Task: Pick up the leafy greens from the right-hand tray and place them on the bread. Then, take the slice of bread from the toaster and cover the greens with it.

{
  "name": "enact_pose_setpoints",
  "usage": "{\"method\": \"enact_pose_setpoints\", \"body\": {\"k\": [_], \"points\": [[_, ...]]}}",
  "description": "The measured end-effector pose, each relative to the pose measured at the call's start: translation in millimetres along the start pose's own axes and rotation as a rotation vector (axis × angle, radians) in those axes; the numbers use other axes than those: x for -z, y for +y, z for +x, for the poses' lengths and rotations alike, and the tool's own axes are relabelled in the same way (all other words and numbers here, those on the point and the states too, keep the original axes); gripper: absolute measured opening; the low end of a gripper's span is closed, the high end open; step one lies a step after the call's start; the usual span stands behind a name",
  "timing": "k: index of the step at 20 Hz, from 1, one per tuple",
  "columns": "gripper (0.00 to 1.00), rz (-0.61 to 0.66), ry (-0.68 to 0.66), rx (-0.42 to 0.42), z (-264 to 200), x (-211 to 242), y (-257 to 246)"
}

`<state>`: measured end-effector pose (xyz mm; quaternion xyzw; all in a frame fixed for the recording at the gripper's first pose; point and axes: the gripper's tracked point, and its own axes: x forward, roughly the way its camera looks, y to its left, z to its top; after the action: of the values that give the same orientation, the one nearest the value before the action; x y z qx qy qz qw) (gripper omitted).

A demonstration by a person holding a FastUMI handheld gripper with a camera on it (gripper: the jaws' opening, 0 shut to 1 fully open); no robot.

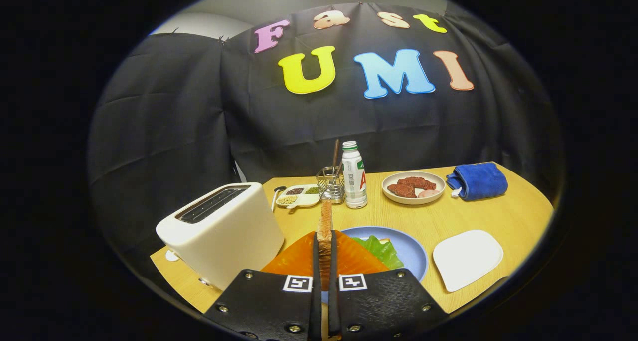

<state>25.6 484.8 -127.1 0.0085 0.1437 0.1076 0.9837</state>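
Gripper (325,261) closed down to a narrow gap, both fingers (316,261) pressed flat against a slice of bread (325,231) held on edge between them; the slice stands upright and pokes out past the fingertips toward the far side of the table (498,216). Just beyond and partly under the fingers sits a blue plate (411,251), carrying leafy greens (381,250) to the right of the held slice; a pale sliver at the far edge of the greens may be the lower bread, cannot tell for sure. White toaster (224,229) stands to the left, near the table's near-left corner, its slots facing up; from this angle the inside of the slots cannot be made out. A white tray (467,258) lies to the right of the plate, bare on top, apart from the plate rim. Farther back, in a row left to right: a small divided dish (299,195) with grains or seeds, a wire holder (330,182) with utensil handles sticking up, a white bottle (354,176) with a green cap, a round plate of red meat pieces (412,186), and a folded blue cloth (477,180) at the far right. Bottle and wire holder stand just beside each other, directly beyond the held slice.
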Motion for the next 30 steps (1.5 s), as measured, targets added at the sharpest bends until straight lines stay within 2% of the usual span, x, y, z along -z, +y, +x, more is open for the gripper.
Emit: {"method": "enact_pose_setpoints", "body": {"k": [14, 20, 24, 30], "points": [[0.06, -0.077, 0.045, 0.081, 2, 20, -51], [0.15, -0.135, 0.059, 0.101, 6, 26, -64], [0.15, -0.133, 0.075, 0.105, 9, 29, -72], [0.2, -0.132, 0.1, 0.094, 11, 35, -82]]}}
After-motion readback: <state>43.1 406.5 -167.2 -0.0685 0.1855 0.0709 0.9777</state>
